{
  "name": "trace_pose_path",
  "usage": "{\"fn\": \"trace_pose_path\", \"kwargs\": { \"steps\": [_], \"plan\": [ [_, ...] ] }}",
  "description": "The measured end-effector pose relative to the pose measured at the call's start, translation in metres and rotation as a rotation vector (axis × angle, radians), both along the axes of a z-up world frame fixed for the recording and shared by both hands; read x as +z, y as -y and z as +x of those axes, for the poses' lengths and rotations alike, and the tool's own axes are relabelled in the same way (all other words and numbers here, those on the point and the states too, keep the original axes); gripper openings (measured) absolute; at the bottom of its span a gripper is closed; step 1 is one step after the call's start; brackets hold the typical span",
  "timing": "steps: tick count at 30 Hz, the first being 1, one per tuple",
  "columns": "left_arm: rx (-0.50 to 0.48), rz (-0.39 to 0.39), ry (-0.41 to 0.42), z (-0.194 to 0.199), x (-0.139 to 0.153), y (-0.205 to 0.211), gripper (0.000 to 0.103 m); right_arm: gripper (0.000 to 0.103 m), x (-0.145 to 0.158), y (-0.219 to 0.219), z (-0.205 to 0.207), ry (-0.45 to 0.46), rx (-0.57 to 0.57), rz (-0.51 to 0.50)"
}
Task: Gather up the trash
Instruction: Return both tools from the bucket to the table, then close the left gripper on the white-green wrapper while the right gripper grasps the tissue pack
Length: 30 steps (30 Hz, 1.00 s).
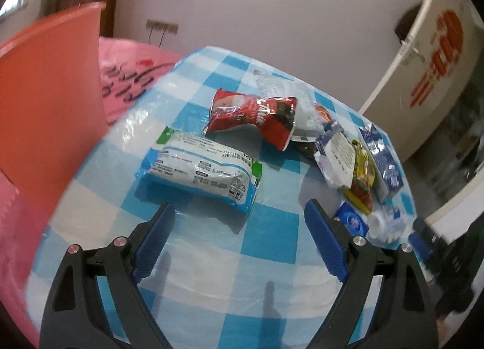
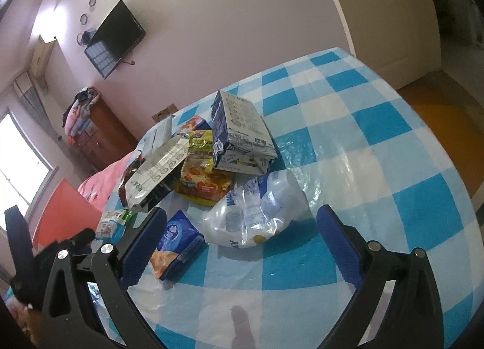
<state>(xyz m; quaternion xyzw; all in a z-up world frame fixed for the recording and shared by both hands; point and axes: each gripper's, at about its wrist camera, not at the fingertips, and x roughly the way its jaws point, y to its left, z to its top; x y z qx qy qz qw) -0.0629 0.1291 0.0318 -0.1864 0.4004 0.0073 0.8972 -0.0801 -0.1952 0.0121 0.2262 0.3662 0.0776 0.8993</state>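
Trash lies on a table with a blue-and-white checked cloth [image 1: 266, 243]. In the left wrist view, my left gripper [image 1: 239, 213] is open and empty, just short of a white, blue and green wrapper [image 1: 202, 170]. A red snack bag [image 1: 254, 116] lies beyond it. In the right wrist view, my right gripper [image 2: 242, 219] is open and empty, its jaws either side of a crushed clear plastic bottle [image 2: 257, 213] and a blue tissue pack [image 2: 178, 240]. Behind them lie a yellow wrapper [image 2: 202, 179], a blue-and-white carton [image 2: 239, 134] and a silver pouch [image 2: 157, 173].
An orange-red bin [image 1: 45, 101] stands at the table's left edge, also in the right wrist view [image 2: 63, 213]. Pink bedding [image 1: 133, 76] lies behind it. A white door [image 1: 423, 55] is at the right. A black chair [image 2: 21, 243] stands at the left.
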Motion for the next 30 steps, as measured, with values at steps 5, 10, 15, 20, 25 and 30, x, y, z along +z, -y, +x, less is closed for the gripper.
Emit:
{"fn": "trace_pose_path", "kwargs": {
  "steps": [5, 10, 15, 20, 25, 30],
  "plan": [
    [0.061, -0.09, -0.033, 0.023, -0.007, -0.011, 0.088, 0.098, -0.003, 0.0, 0.001, 0.001, 0.017, 0.001],
    [0.128, -0.056, -0.082, 0.05, -0.011, -0.015, 0.088, 0.098, -0.003, 0.006, 0.001, 0.014, 0.023, 0.026],
    [0.175, -0.002, -0.109, 0.073, -0.011, -0.017, 0.088, 0.098, -0.002, 0.01, 0.001, 0.026, 0.044, 0.067],
    [0.178, 0.126, -0.152, 0.084, -0.015, -0.01, 0.088, 0.098, 0.002, 0.012, 0.001, 0.046, 0.062, 0.09],
    [0.161, 0.249, -0.182, 0.083, -0.022, 0.002, 0.088, 0.098, 0.002, 0.016, 0.001, 0.051, 0.079, 0.113],
    [0.173, 0.303, -0.193, 0.082, -0.024, 0.006, 0.074, 0.098, 0.004, 0.015, -0.001, 0.053, 0.098, 0.116]
  ]
}}
